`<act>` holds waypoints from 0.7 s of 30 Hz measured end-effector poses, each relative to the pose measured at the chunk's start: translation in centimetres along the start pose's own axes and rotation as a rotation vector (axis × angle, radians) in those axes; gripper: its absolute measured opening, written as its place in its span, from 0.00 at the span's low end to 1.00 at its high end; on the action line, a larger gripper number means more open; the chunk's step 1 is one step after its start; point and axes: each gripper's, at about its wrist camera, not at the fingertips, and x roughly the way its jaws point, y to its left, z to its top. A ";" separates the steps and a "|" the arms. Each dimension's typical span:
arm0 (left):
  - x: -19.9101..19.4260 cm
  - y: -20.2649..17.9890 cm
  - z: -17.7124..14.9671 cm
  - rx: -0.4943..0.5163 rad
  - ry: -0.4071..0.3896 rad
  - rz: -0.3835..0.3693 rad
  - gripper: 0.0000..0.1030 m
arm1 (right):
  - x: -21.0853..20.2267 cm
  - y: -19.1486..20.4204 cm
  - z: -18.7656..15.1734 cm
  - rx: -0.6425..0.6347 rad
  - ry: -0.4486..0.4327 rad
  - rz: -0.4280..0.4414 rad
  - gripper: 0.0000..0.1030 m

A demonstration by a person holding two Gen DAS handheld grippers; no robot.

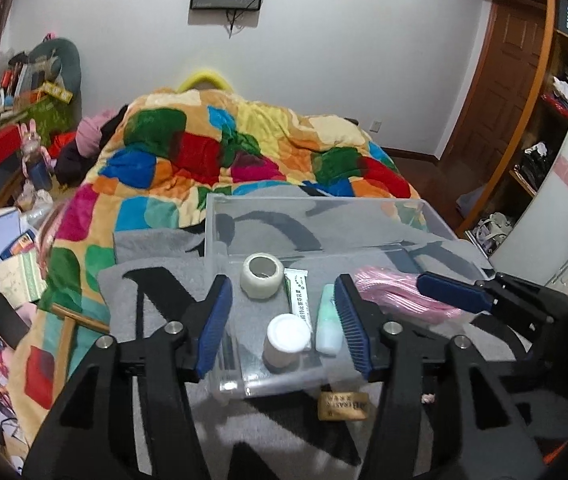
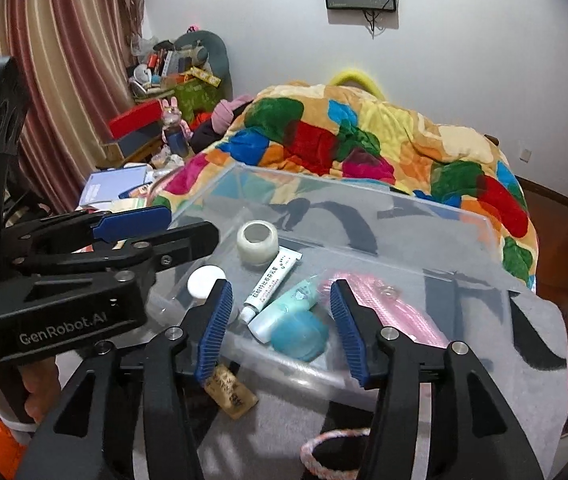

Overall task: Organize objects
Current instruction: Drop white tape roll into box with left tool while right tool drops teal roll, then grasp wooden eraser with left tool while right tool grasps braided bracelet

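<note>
Between the left gripper's point(image 1: 284, 322) ribbed, matt blue rubbery pads point(image 1: 216, 326) sits a clear, glossy plastic box point(image 1: 324, 216). Inside it, ahead of the fingers, are a translucent roll of tape point(image 1: 262, 276), a smooth white printed tube point(image 1: 298, 292), a white matt plastic cap point(image 1: 289, 335) and shiny pink plastic strands point(image 1: 396, 292). Under the box lies fuzzy grey cloth point(image 1: 156, 276); beyond it, a plush multicoloured blanket point(image 1: 220, 148). The gripper arms are matt black plastic with silver metal pins.

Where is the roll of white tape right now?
Inside the clear box, toward its left, the roll of white tape sits just beyond the ointment tube.
</note>
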 end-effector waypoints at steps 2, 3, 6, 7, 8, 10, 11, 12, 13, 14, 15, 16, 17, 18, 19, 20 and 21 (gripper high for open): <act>-1.1 -0.3 -0.1 0.007 -0.021 0.004 0.62 | -1.2 -0.2 -0.5 0.003 -0.015 0.001 0.50; -1.5 -0.4 -0.2 0.011 -0.031 0.004 0.65 | -1.8 -0.3 -0.9 0.004 -0.023 0.001 0.53; -2.7 -0.9 -0.7 0.018 -0.048 0.007 0.76 | -3.7 -0.7 -1.9 -0.003 -0.050 -0.022 0.59; -3.1 -1.1 -0.9 0.020 -0.054 0.008 0.84 | -4.3 -0.8 -2.2 -0.010 -0.054 -0.025 0.61; -3.4 -1.2 -1.2 0.021 -0.061 0.007 0.87 | -4.7 -0.9 -2.5 -0.017 -0.055 -0.024 0.63; -3.9 -1.6 -1.8 0.029 -0.071 0.011 0.92 | -5.6 -1.1 -3.2 -0.027 -0.054 -0.017 0.66; -4.0 -1.8 -2.0 0.036 -0.071 0.014 0.92 | -5.9 -1.1 -3.5 -0.030 -0.057 -0.016 0.69; -4.1 -1.9 -2.3 0.043 -0.070 0.014 0.93 | -6.3 -1.3 -3.8 -0.032 -0.057 -0.018 0.70; -4.1 -2.2 -2.7 0.052 -0.064 0.014 0.93 | -6.6 -1.4 -4.3 -0.035 -0.055 -0.019 0.74; -4.1 -2.3 -3.0 0.057 -0.060 0.015 0.93 | -6.7 -1.5 -4.7 -0.036 -0.052 -0.020 0.76; -4.1 -2.4 -3.4 0.065 -0.051 0.014 0.94 | -6.8 -1.6 -5.2 -0.037 -0.046 -0.023 0.77; -4.1 -2.5 -3.7 0.070 -0.045 0.012 0.94 | -6.8 -1.7 -5.7 -0.039 -0.038 -0.029 0.78; -4.0 -2.6 -4.0 0.074 -0.037 0.010 0.95 | -6.7 -1.9 -6.1 -0.042 -0.027 -0.033 0.78; -3.7 -2.8 -4.4 0.080 -0.023 0.006 0.95 | -6.5 -2.0 -6.6 -0.045 -0.018 -0.037 0.79; -3.5 -2.9 -4.6 0.086 -0.013 0.003 0.95 | -6.2 -2.2 -7.1 -0.052 -0.006 -0.047 0.81; -3.2 -3.1 -4.9 0.094 0.004 0.001 0.95 | -6.0 -2.3 -7.5 -0.056 0.004 -0.056 0.82; -2.5 -3.3 -5.2 0.107 0.029 0.006 0.95 | -5.6 -2.5 -7.9 -0.060 0.020 -0.064 0.82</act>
